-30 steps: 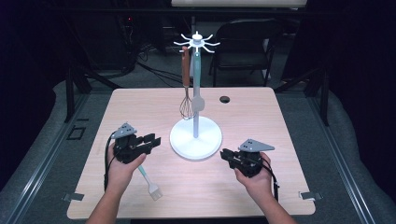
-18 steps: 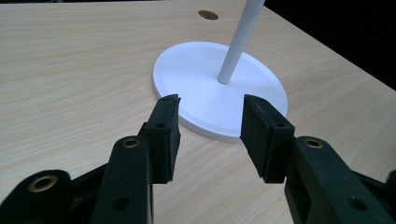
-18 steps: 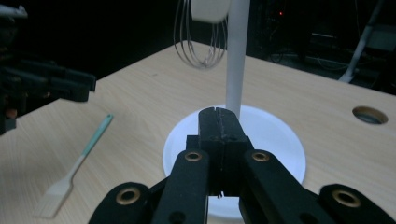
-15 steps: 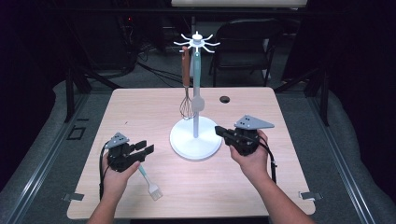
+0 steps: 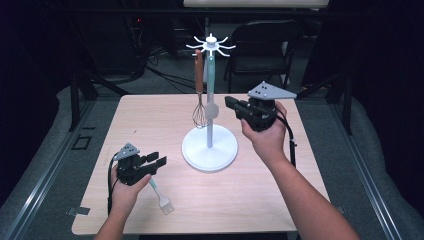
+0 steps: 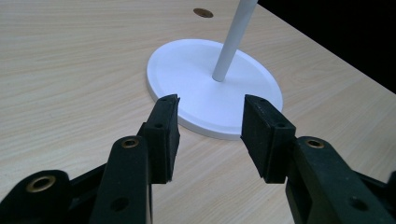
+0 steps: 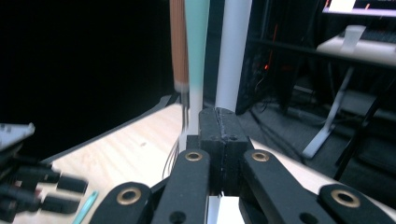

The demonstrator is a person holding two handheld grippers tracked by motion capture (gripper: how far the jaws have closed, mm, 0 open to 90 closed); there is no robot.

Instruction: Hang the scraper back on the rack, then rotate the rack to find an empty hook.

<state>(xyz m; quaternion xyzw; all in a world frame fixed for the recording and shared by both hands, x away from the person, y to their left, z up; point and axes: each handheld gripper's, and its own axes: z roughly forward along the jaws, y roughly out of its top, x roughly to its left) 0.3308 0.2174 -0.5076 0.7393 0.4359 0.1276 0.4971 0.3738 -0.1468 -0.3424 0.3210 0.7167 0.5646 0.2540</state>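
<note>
High view: your left gripper (image 5: 155,164) sits low over the wooden table (image 5: 150,115), just beside the basting brush (image 5: 161,197), which lies flat near the front edge with its pale teal handle and whitish bristles. Your right gripper (image 5: 229,101) is up in the air with the jaws pinched together on nothing, tips near the pole of the white utensil stand (image 5: 195,150). A wire whisk (image 5: 200,116) with a brown wooden handle hangs off the hook crown, and a teal-handled utensil (image 5: 210,75) hangs right next to it.

Left gripper view: the jaws of the left gripper (image 6: 210,126) have just been opening and stand about medium-wide, with nothing between the matte black pads. Past them is the smooth round stand base (image 6: 196,70).

Right gripper view: the right gripper (image 7: 223,126) is fully closed and empty, looking at the brown handle (image 7: 178,42), the teal handle (image 7: 196,42) and the white pole (image 7: 236,46).

My read: the brush looks like the next thing to hang. You'd need to drop the left jaws over that slim, slick handle, clamp, then lift it to a free hook without bumping the other hanging stuff.
</note>
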